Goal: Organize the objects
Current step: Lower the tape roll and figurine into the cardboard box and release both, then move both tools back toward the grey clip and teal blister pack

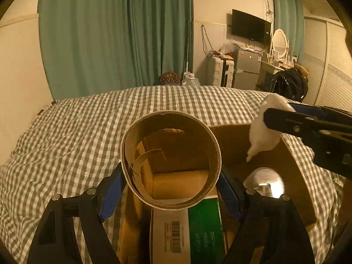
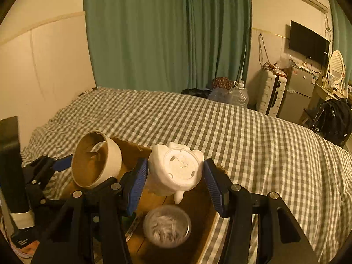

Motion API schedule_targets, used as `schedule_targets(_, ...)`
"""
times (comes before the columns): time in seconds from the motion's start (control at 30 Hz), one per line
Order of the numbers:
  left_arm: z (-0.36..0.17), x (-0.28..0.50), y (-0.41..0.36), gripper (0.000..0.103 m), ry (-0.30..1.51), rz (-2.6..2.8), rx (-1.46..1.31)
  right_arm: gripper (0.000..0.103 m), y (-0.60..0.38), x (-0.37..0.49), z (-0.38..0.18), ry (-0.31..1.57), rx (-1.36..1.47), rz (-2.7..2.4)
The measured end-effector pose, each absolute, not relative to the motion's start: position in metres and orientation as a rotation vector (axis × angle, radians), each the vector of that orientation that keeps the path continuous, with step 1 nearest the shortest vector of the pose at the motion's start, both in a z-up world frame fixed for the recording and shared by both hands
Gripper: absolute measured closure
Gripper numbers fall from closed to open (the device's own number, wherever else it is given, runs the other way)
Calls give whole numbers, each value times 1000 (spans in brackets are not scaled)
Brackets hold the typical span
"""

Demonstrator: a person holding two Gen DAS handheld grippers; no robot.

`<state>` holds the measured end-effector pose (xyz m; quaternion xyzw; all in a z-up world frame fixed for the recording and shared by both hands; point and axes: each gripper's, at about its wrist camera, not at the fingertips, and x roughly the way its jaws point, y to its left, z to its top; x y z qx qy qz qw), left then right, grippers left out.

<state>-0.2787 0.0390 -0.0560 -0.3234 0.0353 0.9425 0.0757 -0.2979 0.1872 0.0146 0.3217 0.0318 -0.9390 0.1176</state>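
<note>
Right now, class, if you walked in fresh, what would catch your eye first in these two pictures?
First, the wide tape roll gripped by the left gripper, held over the open cardboard box on the checked bed. Next, the white figurine sitting between the right gripper fingers, above the same box. Below it, inside the box, lies a clear round tub.

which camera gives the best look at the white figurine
The right wrist view: the white figurine sits centred between the right gripper's fingers, underside facing the camera. The left wrist view shows it only from the side, near the edge and partly hidden behind that gripper.
</note>
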Motion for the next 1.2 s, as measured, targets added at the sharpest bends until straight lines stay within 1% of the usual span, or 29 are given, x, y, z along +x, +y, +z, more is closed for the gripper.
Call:
schedule_targets(0.13, -61, -285, 40, 20, 94, 2795, -978, 50, 189, -303, 4, 72, 955, -2738)
schedule_targets(0.17, -62, -285, 40, 20, 96, 2792, -979, 49, 190, -302, 4, 65, 947, -2740)
schedule_targets(0.2, -62, -284, 40, 18, 101, 2792, -980, 41, 192, -299, 5, 57, 938, -2747)
schedule_targets(0.23, -61, -281, 41, 15, 110, 2796, -980, 36, 196, -293, 7, 42, 928, -2762)
schedule_targets(0.27, -60, -279, 42, 9, 115, 2800, -978, 31, 199, -290, 10, 27, 921, -2773)
schedule_targets(0.3, -57, -276, 44, 3, 120, 2807, -972, 30, 202, -286, 14, 10, 915, -2777)
schedule_targets(0.37, -50, -265, 43, 0, 130, 2828, -951, 30, 209, -282, 23, 2, 910, -2780)
schedule_targets(0.53, -26, -242, 41, 0, 120, 2848, -942, 26, 210, -246, 56, 64, 876, -2802)
schedule_targets(0.7, 9, -203, 37, 0, 80, 2885, -885, 11, 221, -201, 93, 85, 807, -2834)
schedule_targets(0.83, 30, -167, 35, 0, 78, 2902, -852, 8, 225, -156, 115, 124, 754, -2838)
schedule_targets(0.93, 40, -141, 32, 0, 80, 2932, -849, 1, 226, -126, 126, 163, 720, -2853)
schedule_targets(1.07, 44, -112, 24, 0, 29, 2976, -847, 0, 231, -88, 131, 186, 698, -2848)
schedule_targets(1.2, 35, -85, 16, 0, -22, 3016, -856, 0, 236, -62, 124, 200, 701, -2856)
